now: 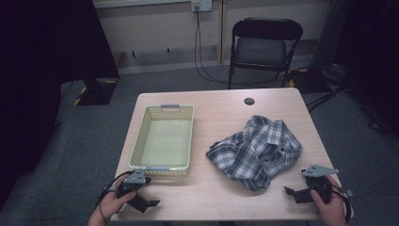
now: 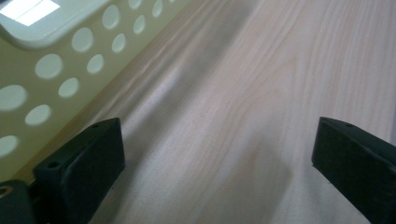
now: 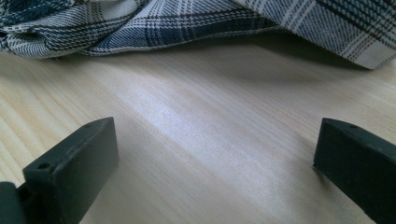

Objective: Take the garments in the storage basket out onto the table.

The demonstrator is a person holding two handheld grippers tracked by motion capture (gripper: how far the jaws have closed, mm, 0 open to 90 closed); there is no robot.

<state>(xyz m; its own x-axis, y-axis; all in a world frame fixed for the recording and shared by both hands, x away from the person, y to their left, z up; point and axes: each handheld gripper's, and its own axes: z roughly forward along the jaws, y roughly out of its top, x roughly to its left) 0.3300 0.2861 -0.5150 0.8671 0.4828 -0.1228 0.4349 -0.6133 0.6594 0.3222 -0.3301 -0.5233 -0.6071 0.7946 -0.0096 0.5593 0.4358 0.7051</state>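
Note:
A crumpled blue, black and white plaid shirt (image 1: 257,150) lies right of centre on the wooden table (image 1: 216,113). A pale yellow perforated basket (image 1: 164,136) stands empty at the left. My left gripper (image 1: 149,203) rests at the table's front left, just below the basket, its jaws wide apart and empty over bare wood (image 2: 219,140), with the basket wall (image 2: 56,70) to its left. My right gripper (image 1: 291,192) sits at the front right, open and empty (image 3: 217,149), a short way from the shirt's hem (image 3: 154,28).
A black folding chair (image 1: 263,47) stands behind the table. A round cable hole (image 1: 249,101) marks the table's far edge. Cables run along the grey floor to a wall socket (image 1: 201,5). Dark curtains hang at both sides.

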